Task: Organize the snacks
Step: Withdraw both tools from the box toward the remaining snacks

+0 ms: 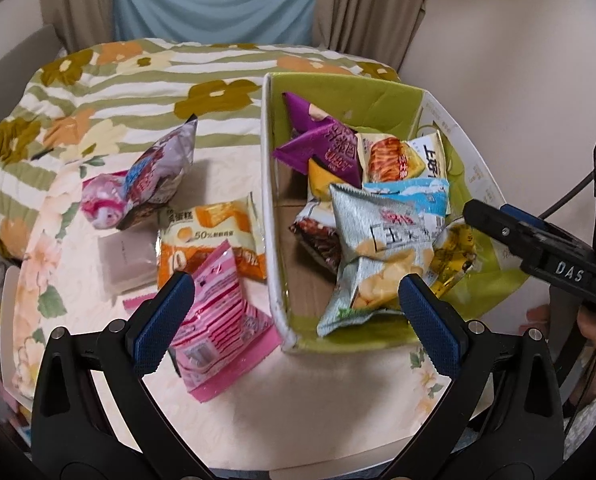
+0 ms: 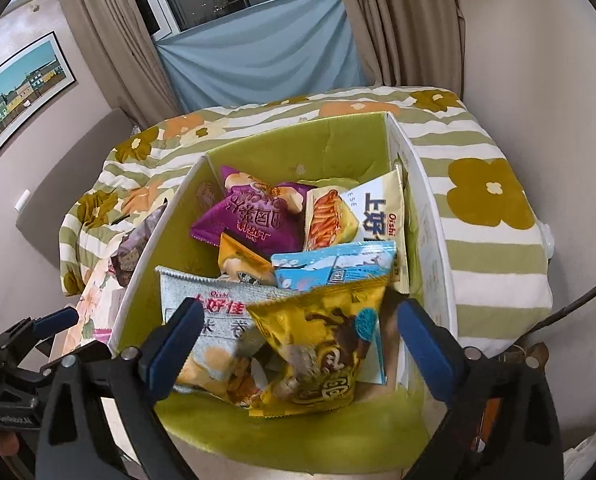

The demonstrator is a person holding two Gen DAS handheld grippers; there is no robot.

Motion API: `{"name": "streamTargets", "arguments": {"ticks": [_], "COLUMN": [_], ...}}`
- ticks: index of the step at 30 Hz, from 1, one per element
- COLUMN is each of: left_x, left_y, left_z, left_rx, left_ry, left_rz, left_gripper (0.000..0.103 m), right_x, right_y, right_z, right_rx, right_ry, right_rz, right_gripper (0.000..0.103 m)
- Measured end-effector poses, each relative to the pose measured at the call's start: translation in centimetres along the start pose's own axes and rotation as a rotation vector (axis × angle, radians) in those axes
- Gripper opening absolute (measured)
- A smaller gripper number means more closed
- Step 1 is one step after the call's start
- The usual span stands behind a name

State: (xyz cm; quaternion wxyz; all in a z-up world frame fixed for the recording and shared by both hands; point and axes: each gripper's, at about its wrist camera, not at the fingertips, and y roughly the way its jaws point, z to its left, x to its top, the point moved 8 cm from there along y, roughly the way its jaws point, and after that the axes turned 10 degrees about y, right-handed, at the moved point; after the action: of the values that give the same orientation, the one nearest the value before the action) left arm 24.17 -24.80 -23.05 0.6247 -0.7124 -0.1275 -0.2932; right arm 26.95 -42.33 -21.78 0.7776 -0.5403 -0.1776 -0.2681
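A cardboard box [image 1: 268,200] with a green lining holds several snack packets, among them a silvery corn-roll bag [image 1: 377,248] and purple ones [image 1: 329,152]. Left of it on the cloth lie a pink striped packet [image 1: 222,332], an orange egg-cake packet [image 1: 214,236] and a silver-pink bag [image 1: 150,176]. My left gripper [image 1: 298,320] is open over the box's near-left corner and holds nothing. My right gripper [image 2: 301,340] is open above the box [image 2: 298,144]. A blurred yellow packet [image 2: 317,344] lies loose between its pads, on the silvery bag [image 2: 218,320].
A pale grey carton [image 1: 126,260] sits beside the orange packet. A flowered quilt [image 1: 118,76] covers the far side. Curtains [image 2: 397,20] and walls close in behind and to the right. A person's hand [image 1: 593,328] and a cable [image 1: 565,196] are at the right edge.
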Motion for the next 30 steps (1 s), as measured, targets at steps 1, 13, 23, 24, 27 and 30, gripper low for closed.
{"name": "streamTargets", "arguments": {"ticks": [1,13,23,24,27,30], "left_x": [-0.1,-0.8,-3.3,-3.6,-4.0,-4.0], "left_y": [-0.1,-4.3,-8.5,-8.6,-8.9,-8.8], "left_z": [0.0,1.8,8.9,9.8,12.4,14.8], "left_rx": [-0.001,0.025,0.057,0.053,0.043,0.021], "left_ry": [-0.001,-0.004,-0.045,-0.042,-0.027,-0.002], "left_rz": [0.000,-0.064,-0.100,-0.097,-0.085,-0.074], "left_gripper": [0.101,0.101,0.101,0.101,0.101,0.101], "right_x": [0.0,-0.5,-3.0,-3.4,-4.6,-6.1], "right_y": [-0.1,-3.7,-5.9,-5.7,-5.0,-3.9], "right_z": [0.0,3.2,9.1,9.8,11.6,13.6], "right_rx": [0.007,0.022,0.060,0.057,0.060,0.048], "right_ry": [0.003,-0.074,-0.111,-0.107,-0.068,-0.044], "right_rz": [-0.002,-0.029,-0.055,-0.056,-0.042,-0.028], "right_gripper": [0.097,0.097,0.097,0.097,0.097,0.097]}}
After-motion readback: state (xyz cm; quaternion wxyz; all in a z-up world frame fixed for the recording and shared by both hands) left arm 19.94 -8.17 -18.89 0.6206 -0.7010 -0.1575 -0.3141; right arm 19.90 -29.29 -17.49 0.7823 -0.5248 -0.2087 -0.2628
